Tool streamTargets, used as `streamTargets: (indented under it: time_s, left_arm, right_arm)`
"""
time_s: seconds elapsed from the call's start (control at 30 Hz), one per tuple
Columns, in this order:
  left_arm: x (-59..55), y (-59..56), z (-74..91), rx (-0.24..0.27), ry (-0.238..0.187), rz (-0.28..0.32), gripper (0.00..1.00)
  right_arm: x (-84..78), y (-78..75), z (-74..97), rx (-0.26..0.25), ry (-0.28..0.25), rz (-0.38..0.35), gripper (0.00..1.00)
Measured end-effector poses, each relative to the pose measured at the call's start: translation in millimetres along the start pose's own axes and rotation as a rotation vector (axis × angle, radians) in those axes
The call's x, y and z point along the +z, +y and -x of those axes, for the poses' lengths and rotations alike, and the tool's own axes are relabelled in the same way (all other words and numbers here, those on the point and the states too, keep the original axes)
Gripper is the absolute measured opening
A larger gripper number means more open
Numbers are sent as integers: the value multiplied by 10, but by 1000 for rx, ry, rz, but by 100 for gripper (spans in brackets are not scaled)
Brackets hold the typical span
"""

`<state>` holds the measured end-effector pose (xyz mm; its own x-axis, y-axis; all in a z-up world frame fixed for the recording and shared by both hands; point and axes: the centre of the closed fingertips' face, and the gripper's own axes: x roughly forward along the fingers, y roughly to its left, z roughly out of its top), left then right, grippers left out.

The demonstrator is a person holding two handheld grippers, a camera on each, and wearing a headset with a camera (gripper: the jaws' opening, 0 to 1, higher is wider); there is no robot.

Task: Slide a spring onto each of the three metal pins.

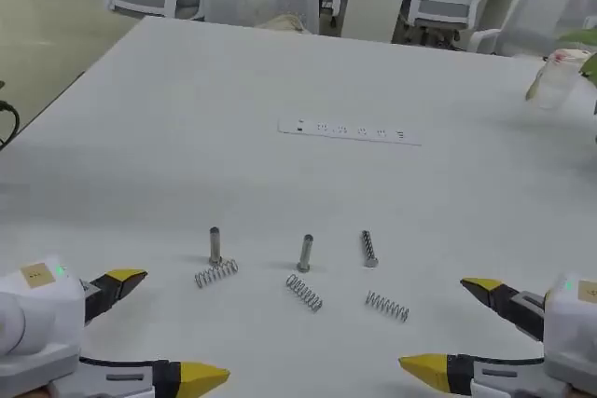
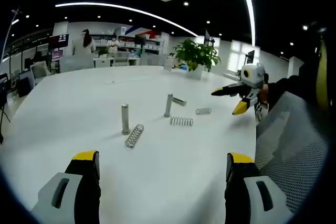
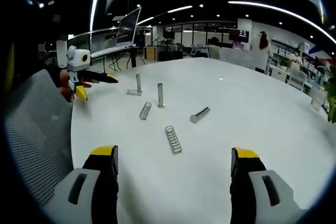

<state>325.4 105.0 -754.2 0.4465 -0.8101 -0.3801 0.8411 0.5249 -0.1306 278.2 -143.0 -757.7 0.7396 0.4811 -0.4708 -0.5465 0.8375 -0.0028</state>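
Head view: grippers empty, springs loose on the desk (image 1: 187,118)

The left gripper (image 1: 173,326) and right gripper (image 1: 446,323) hover at the near edge, jaws spread wide, holding nothing. The left pin (image 1: 215,245) and middle pin (image 1: 305,253) stand upright; the right pin (image 1: 368,249) lies on its side. The left spring (image 1: 216,273), middle spring (image 1: 303,292) and right spring (image 1: 386,305) each lie near a pin. The power strip (image 1: 348,130) has markings too small to read.

Three pins (image 1: 215,245), three springs (image 1: 304,292)
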Motion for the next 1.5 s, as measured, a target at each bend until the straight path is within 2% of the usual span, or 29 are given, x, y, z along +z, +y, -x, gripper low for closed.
streamTargets:
  time_s: [0.77, 1.1, 1.3, 1.37, 1.5]
  left_arm:
    - [0, -47, -18, -8, -7, 1, 99]
    - [6, -48, -13, -7, -14, 1, 99]
    - [0, -44, 1, -4, -14, 4, 99]
    - [-4, -49, 3, -5, -10, 0, 94]
    - [9, -60, 7, -4, -14, -1, 96]
  right_arm:
    - [12, -54, 58, -16, 18, -3, 86]
    - [144, -143, 73, -26, 26, 15, 86]
    - [216, -200, 38, -26, 38, 30, 86]
    - [256, -221, 19, -25, 37, 33, 85]
    - [334, -256, -30, -21, 37, 45, 85]
